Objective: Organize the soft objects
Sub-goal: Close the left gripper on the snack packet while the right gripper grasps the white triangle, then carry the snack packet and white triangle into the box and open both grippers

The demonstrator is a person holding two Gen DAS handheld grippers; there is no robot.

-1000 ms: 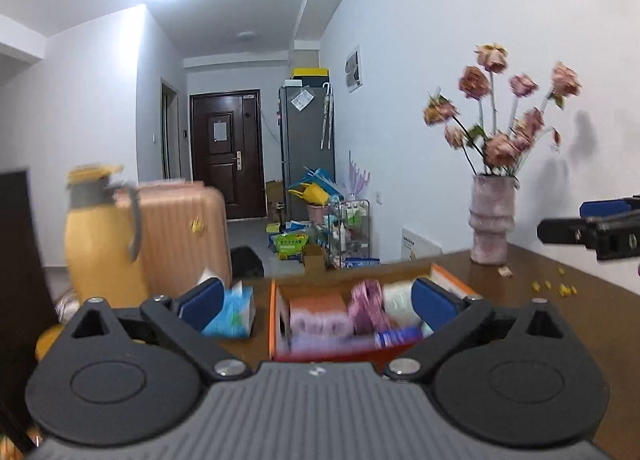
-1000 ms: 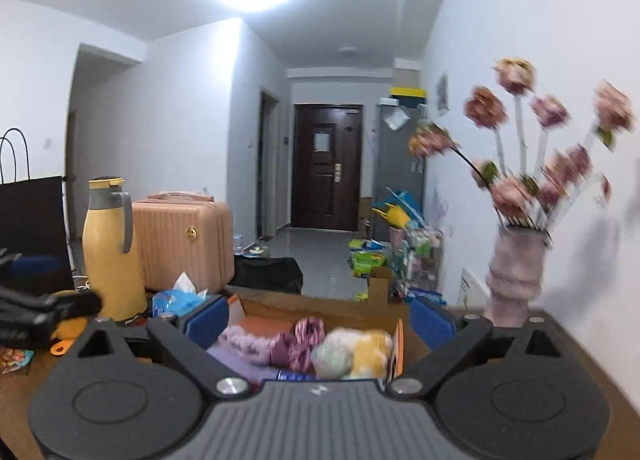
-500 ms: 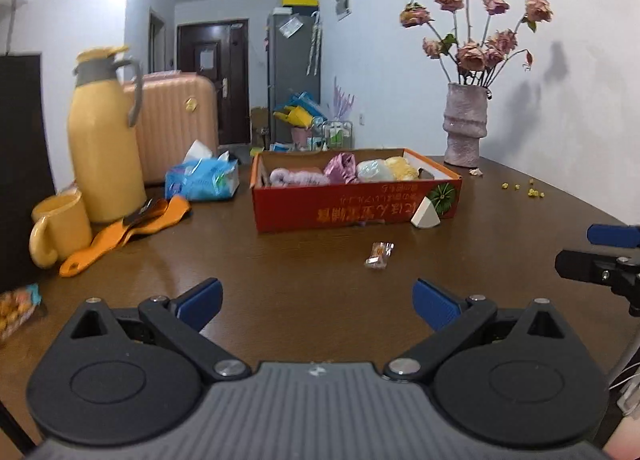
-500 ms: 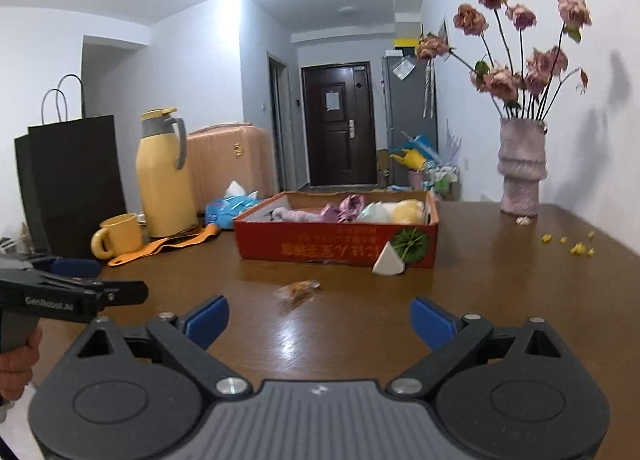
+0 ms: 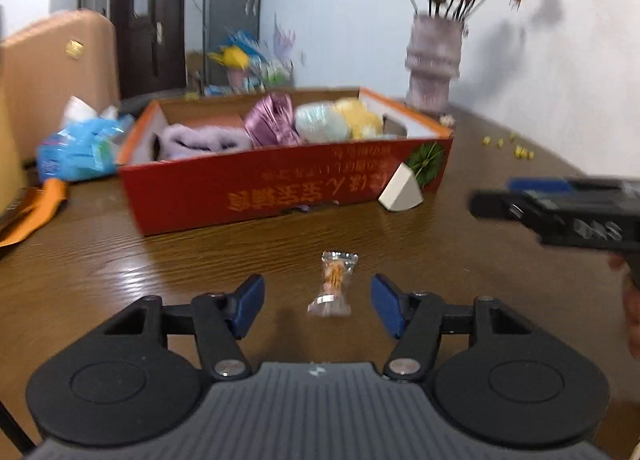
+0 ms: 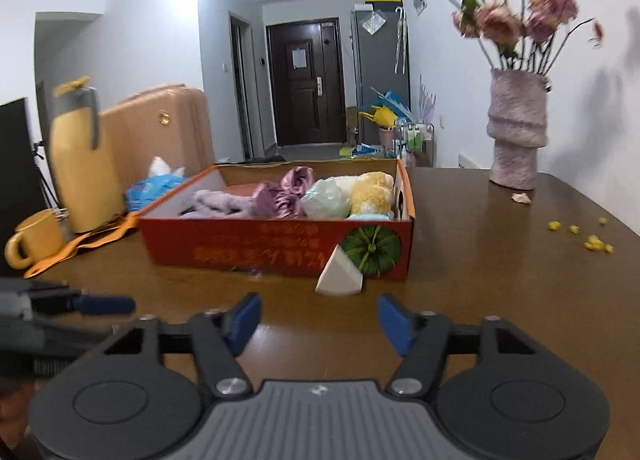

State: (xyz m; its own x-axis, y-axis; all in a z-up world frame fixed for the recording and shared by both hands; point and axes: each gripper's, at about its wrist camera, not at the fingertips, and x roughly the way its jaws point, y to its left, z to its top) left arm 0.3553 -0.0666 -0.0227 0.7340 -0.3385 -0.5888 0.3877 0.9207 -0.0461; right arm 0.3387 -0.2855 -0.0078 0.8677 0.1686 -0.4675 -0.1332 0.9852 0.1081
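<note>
A red cardboard box (image 5: 208, 196) (image 6: 224, 244) on the brown table holds soft things: a lilac fluffy cloth (image 5: 196, 140), a pink satin piece (image 5: 272, 122), a pale green bundle (image 5: 322, 124) and a yellow plush (image 5: 360, 120). A white wedge sponge (image 5: 400, 190) (image 6: 340, 276) leans at the box's front corner. My left gripper (image 5: 318, 302) hangs low over the table with its jaws closing. A small wrapped candy (image 5: 334, 280) lies between its fingers, untouched. My right gripper (image 6: 318, 320) is also closing, with nothing between its fingers and the sponge just beyond.
A pink vase of dried roses (image 6: 516, 128) stands at the back right, with yellow crumbs (image 6: 592, 240) on the table nearby. At left are a yellow jug (image 6: 80, 164), a mug (image 6: 36, 238), an orange strap (image 6: 80, 248) and a blue tissue pack (image 5: 80, 152).
Both grippers have come down and forward towards the box. Their jaws have narrowed from wide open. The candy now lies between the left fingers.
</note>
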